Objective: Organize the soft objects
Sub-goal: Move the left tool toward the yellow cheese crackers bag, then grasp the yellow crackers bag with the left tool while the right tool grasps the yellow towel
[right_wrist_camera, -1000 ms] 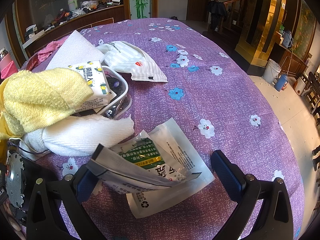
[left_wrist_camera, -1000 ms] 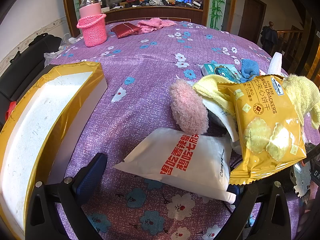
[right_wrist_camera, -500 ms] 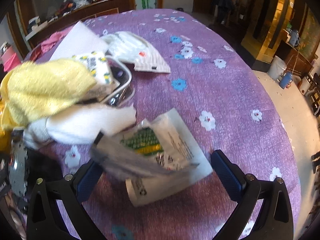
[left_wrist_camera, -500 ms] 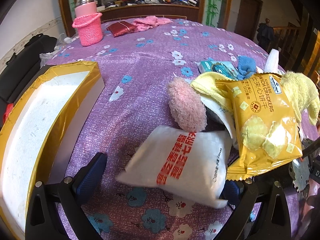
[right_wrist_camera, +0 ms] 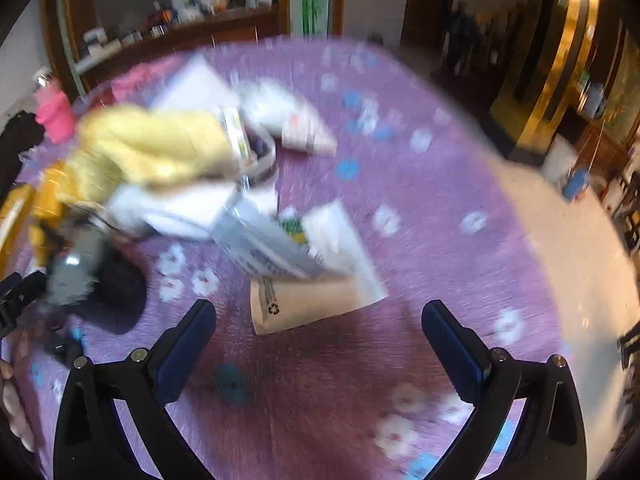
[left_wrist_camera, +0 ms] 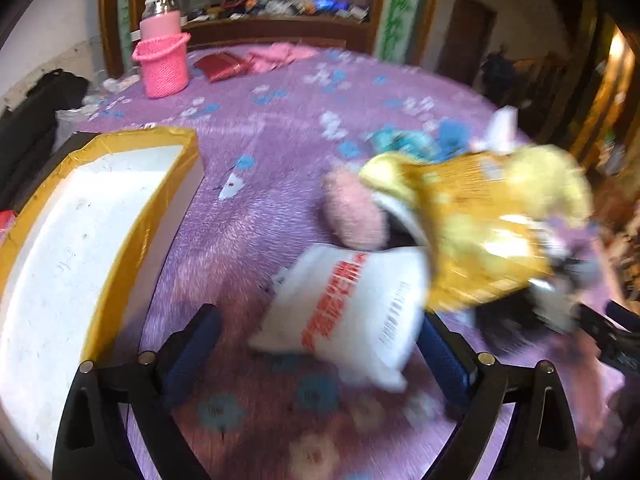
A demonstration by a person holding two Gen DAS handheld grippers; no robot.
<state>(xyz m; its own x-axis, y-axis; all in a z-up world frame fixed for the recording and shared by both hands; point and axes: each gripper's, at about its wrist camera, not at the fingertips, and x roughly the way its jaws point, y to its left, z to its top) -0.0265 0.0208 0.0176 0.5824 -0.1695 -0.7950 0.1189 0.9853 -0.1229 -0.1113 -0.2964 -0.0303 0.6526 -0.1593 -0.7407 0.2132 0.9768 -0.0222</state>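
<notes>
Blur smears both views, so fine detail is mostly lost. Far left on the purple flowered tablecloth [left_wrist_camera: 280, 184] sits a white box with a gold rim [left_wrist_camera: 92, 232], with a pink knitted basket [left_wrist_camera: 162, 66] holding a bottle well behind it. The left gripper [left_wrist_camera: 320, 344] hangs with its jaws apart, and a puffy white packet [left_wrist_camera: 352, 304] lies between the blue pads, its right edge just beside the right pad; red characters run across it but cannot be read. Behind it lie a fuzzy pink pouf [left_wrist_camera: 352, 212], a shiny yellow snack bag [left_wrist_camera: 476, 248] and a soft yellow towel [left_wrist_camera: 552, 184], heaped together. The right gripper [right_wrist_camera: 320, 344] is likewise spread wide, holding nothing; a flat white-and-tan sachet [right_wrist_camera: 316, 276] lies just ahead of it, showing a recycling symbol, its other print illegible. The same yellow towel [right_wrist_camera: 152, 148] tops the pile to its left.
</notes>
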